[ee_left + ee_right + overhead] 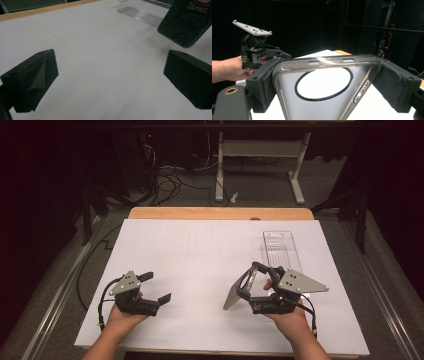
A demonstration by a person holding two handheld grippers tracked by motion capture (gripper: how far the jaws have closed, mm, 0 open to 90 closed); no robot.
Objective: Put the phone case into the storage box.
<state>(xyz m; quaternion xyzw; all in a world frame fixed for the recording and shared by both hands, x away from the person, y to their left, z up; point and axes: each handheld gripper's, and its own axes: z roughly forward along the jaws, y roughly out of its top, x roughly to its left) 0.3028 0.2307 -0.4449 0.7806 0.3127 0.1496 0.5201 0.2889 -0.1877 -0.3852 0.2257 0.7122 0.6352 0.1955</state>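
Observation:
A translucent phone case (239, 290) with a dark rim and a round ring on its back is held above the white sheet, tilted on edge. My right gripper (250, 282) is shut on it, pads pressing its two long sides. The right gripper view shows the case (312, 107) close up between the jaws of my right gripper (327, 82). My left gripper (156, 287) rests low at the left, open, nothing between its jaws. In the left gripper view the left gripper (111, 75) has wide-apart jaws, and the case's printed side (187, 22) hangs at the upper right.
A clear plastic tray (281, 251) lies on the white sheet (200, 245) at the right rear, just beyond the right hand. The wooden table edge (220, 213) runs along the back. Desk legs and cables stand on the floor beyond.

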